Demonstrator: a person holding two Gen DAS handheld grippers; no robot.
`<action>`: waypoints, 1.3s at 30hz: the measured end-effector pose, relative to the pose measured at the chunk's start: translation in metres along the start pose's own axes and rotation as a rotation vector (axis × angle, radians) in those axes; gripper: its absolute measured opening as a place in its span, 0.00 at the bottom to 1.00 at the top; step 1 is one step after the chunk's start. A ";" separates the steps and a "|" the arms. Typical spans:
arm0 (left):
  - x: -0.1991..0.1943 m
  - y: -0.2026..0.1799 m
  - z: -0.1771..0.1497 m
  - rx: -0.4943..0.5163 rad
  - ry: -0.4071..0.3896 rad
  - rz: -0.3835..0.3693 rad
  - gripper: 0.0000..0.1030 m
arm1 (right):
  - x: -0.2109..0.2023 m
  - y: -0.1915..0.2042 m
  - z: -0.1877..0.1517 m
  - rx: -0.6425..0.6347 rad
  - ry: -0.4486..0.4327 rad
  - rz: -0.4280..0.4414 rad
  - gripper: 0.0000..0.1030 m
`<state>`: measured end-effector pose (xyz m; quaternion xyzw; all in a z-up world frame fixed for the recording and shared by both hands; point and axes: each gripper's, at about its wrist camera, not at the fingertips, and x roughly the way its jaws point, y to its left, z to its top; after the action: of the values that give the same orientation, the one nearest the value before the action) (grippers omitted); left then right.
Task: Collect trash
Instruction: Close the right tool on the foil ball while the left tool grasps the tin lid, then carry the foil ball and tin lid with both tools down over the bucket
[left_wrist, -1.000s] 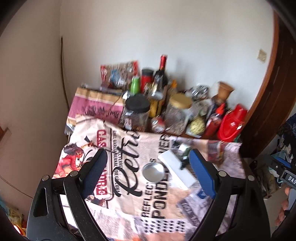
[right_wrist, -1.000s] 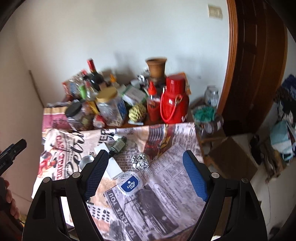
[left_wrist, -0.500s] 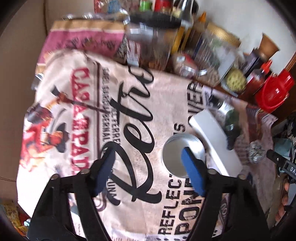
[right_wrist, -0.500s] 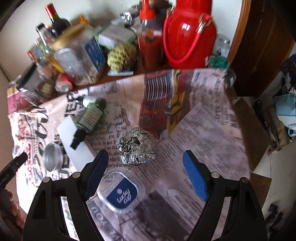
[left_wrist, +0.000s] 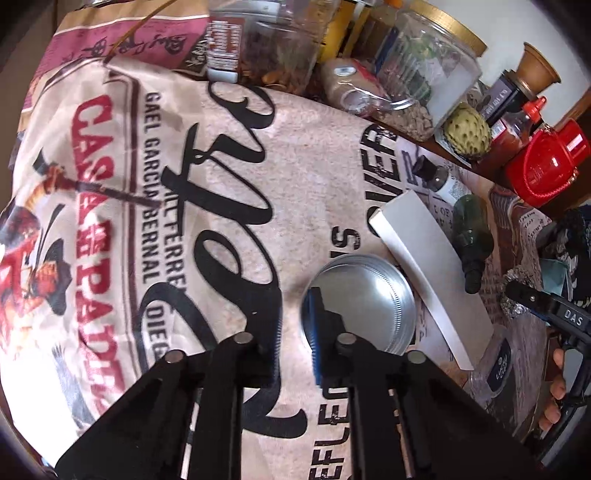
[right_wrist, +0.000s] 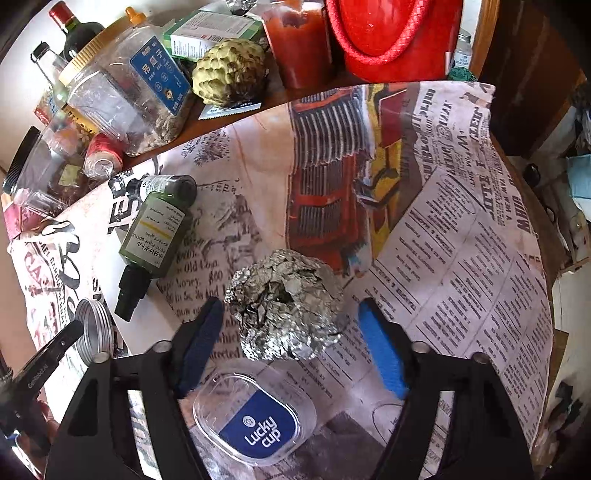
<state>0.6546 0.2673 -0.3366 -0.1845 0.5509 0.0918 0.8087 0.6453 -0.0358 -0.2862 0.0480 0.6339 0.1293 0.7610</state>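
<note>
Setting reads as a lived-in home, kitchen or dining corner: tabletop (right_wrist: 236, 122) of brown wood, partly covered by a newspaper-print cloth (right_wrist: 461, 236). Back edge crowded with household food stock: clear plastic jar with gold lid (right_wrist: 122, 92), dark wine bottle (right_wrist: 74, 29), red sauce bottle (right_wrist: 299, 48), custard apple (right_wrist: 231, 70), red jug (right_wrist: 391, 37). Plain pale wall (left_wrist: 509, 22) behind, dark wooden door frame (right_wrist: 480, 33) at the right, cardboard and loose clutter on the floor (right_wrist: 569, 295) beside it.

The clear plastic lid (right_wrist: 255, 424) reads "Lucky cup"; the printed cloth (left_wrist: 122, 206) shows "GAEL GARCIA BERNAL"; the green bottle (right_wrist: 157, 229) label reads "PETIT PUMP BOTTLE".
</note>
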 end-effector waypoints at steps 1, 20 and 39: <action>0.002 -0.001 0.000 0.001 0.006 -0.010 0.09 | 0.001 0.001 0.000 -0.010 0.007 0.008 0.57; -0.109 -0.042 0.000 0.015 -0.205 0.036 0.01 | -0.089 0.002 -0.013 -0.096 -0.155 0.069 0.53; -0.309 -0.139 -0.130 -0.013 -0.554 0.053 0.01 | -0.280 -0.047 -0.102 -0.272 -0.513 0.183 0.53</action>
<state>0.4756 0.1052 -0.0658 -0.1430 0.3126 0.1634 0.9247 0.5065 -0.1624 -0.0503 0.0335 0.3911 0.2649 0.8808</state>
